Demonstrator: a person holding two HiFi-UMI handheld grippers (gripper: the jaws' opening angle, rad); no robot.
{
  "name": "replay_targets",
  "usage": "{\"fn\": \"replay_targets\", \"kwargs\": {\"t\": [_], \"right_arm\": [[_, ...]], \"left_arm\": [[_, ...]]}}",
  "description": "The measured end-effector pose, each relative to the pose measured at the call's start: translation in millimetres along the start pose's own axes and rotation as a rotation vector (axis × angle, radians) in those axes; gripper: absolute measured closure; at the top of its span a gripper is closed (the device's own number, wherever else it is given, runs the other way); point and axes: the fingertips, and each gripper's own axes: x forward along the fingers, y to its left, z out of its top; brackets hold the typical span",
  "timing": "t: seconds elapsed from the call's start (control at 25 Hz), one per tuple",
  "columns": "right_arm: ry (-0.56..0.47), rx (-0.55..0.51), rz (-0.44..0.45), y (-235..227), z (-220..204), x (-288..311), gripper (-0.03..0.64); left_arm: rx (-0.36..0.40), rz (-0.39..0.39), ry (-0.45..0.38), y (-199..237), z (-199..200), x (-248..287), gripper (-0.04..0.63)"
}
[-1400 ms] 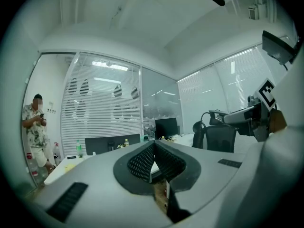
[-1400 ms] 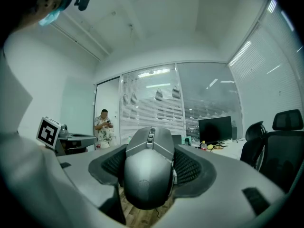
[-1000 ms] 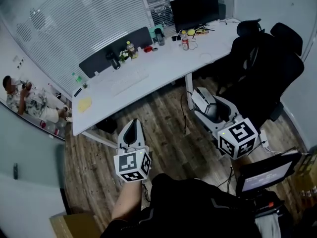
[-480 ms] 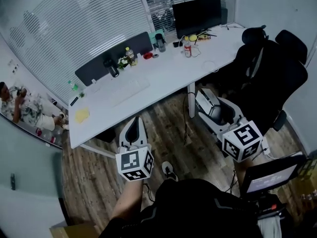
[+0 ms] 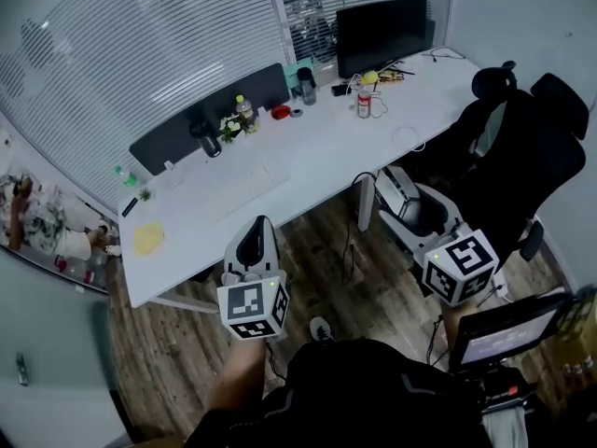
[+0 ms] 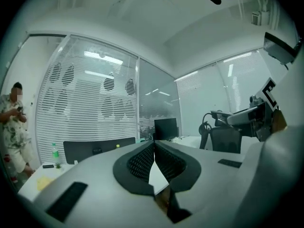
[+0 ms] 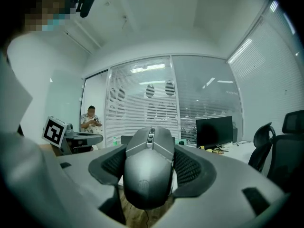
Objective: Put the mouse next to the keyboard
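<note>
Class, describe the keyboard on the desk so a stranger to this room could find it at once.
Find the long white desk under the slatted blinds. In front of the wide black monitor on its left half lies the flat white rectangular keyboard. Unlike the small yellow pad to its left, it is a long, low slab almost the desk's own colour.

On the desk [image 5: 326,147], probably a keyboard [image 5: 237,183] before 1 monitor [image 5: 210,112]; 2 chairs [image 5: 522,152] at its right.
</note>
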Motion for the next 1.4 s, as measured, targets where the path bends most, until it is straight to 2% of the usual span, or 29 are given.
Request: {"fn": "replay_targets", "kwargs": {"t": [0.6,0.8,0.88,1.16,1.4], "right_arm": [[0.021,0.005,-0.011,16.1,8.7,98.6,0.325],[0.041,-0.096,-0.007,35.4,10.5,128.3,0.325],[0.046,-0.084,0.0,38.5,12.9,140.6,0.325],[0.035,-0.057,0.022,33.0,24.7,175.9,0.325],[0.016,-0.063,0.049,21.4,9.5,181.7,0.325]], "left_arm": [[-0.04,-0.01,0.004,86.8,-8.7,56.6,0.565],[-0.061,-0.032,0.014,116.0,-14.9,71.1,0.565],[-0.072,-0.027,0.009,127.0,-14.5,79.1,0.565],[-0.073,-0.011,0.001,148.1,-10.5,98.8,0.565],[-0.055,0.014,-0.012,146.1,-20.3,93.1,0.565]]}}
